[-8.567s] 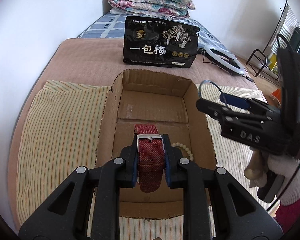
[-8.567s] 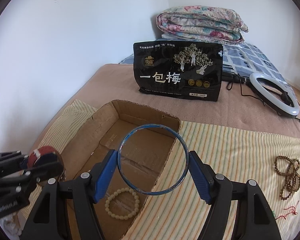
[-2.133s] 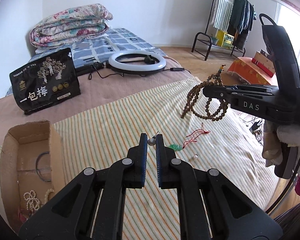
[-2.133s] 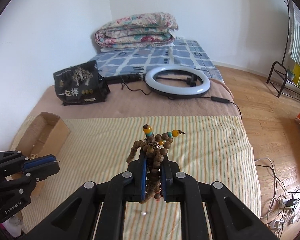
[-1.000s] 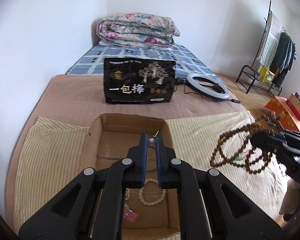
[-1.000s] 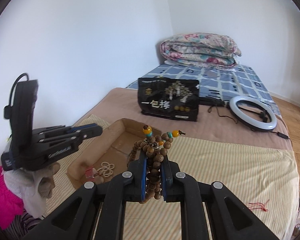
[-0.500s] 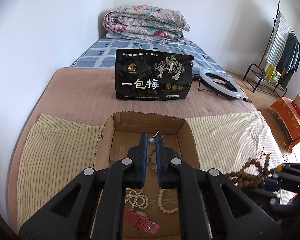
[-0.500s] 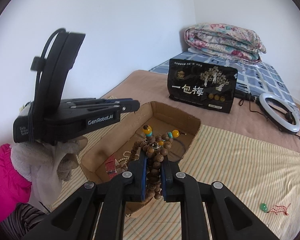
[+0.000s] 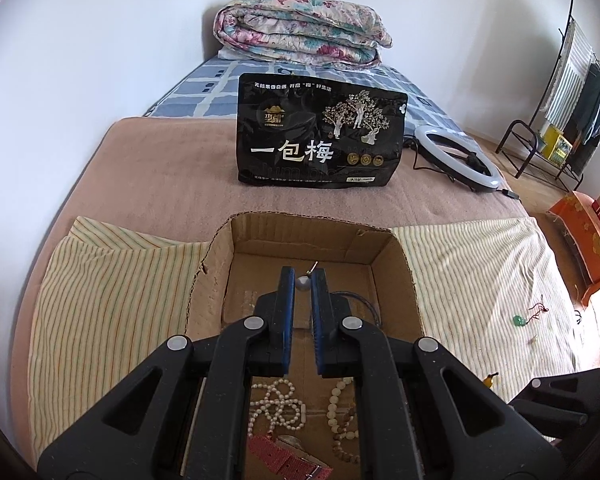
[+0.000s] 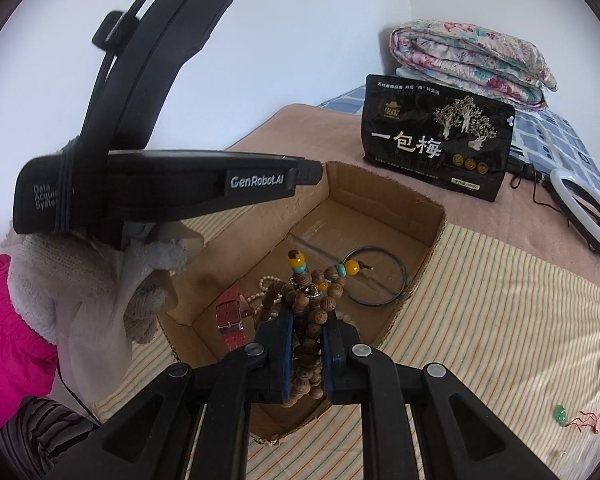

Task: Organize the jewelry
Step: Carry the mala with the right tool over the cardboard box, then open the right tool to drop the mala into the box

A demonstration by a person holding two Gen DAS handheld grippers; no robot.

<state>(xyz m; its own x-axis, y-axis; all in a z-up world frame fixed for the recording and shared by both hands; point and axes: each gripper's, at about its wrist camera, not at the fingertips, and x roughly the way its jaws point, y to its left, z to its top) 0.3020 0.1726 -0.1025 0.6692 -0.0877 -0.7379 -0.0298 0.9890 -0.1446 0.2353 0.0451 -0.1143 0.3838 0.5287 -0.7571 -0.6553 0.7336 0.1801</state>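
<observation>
An open cardboard box (image 9: 404, 264) (image 10: 434, 220) lies on the striped cloth. Over it my left gripper (image 9: 302, 283) is shut on a small silver earring (image 9: 302, 283) with a thin pin. My right gripper (image 10: 307, 320) is shut on a bundle of brown wooden beads (image 10: 314, 312) with yellow and turquoise beads on top, held above the box's near end. Inside the box lie a red watch strap (image 10: 229, 316) (image 9: 284, 460), a pearl string (image 9: 278, 408), a pale bead bracelet (image 9: 336, 404) and a dark bangle (image 10: 376, 280). The left gripper (image 10: 312, 170) juts in from the left of the right wrist view.
A black snack bag (image 9: 320, 132) stands behind the box, a folded floral quilt (image 9: 300, 36) beyond it. A ring light (image 9: 456, 156) lies at the right. A green pendant on red cord (image 9: 520, 320) (image 10: 560, 414) rests on the cloth. A gloved hand (image 10: 140, 280) holds the left gripper.
Both grippers have dropped lower and moved in over the box. The bead bundle now hangs above the box's near end and has left the left wrist view. Both grips are unchanged.
</observation>
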